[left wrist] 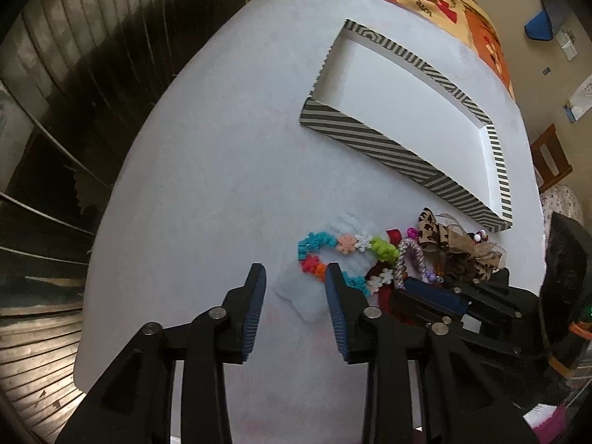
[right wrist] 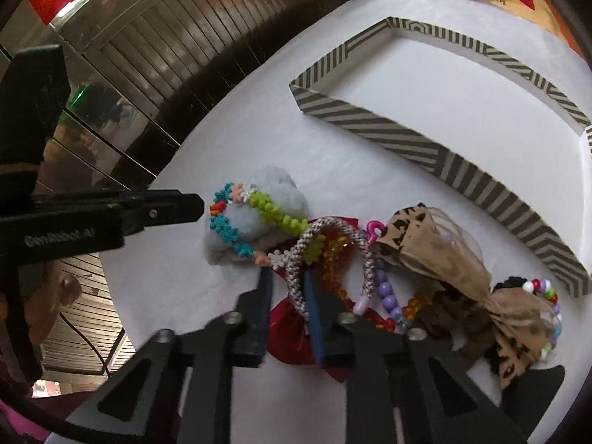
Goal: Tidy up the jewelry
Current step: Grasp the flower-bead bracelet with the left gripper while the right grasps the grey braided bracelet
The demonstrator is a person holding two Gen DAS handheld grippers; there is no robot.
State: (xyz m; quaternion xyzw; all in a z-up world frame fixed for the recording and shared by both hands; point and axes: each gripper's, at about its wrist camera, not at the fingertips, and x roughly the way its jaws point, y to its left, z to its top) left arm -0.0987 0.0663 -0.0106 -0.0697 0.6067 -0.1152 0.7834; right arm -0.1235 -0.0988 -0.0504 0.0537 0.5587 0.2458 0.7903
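Note:
A pile of jewelry lies on the white table: a colourful snowflake bead bracelet (left wrist: 333, 251) (right wrist: 255, 218), a white-and-pink rope bangle (left wrist: 409, 259) (right wrist: 333, 255), a leopard-print bow (left wrist: 455, 244) (right wrist: 444, 259), purple beads (right wrist: 386, 296) and a red pouch (right wrist: 292, 329). A striped tray (left wrist: 370, 137) (right wrist: 407, 140) with a white inside stands behind the pile. My left gripper (left wrist: 296, 277) is open just left of the pile, its right finger touching the snowflake bracelet. My right gripper (right wrist: 288, 277) is partly closed around the rope bangle's left side.
A grey-white cloth lump (right wrist: 255, 218) lies under the snowflake bracelet. The table edge (left wrist: 122, 170) drops off on the left to a dark metal shutter. A patterned orange cloth (left wrist: 462, 3) lies beyond the tray.

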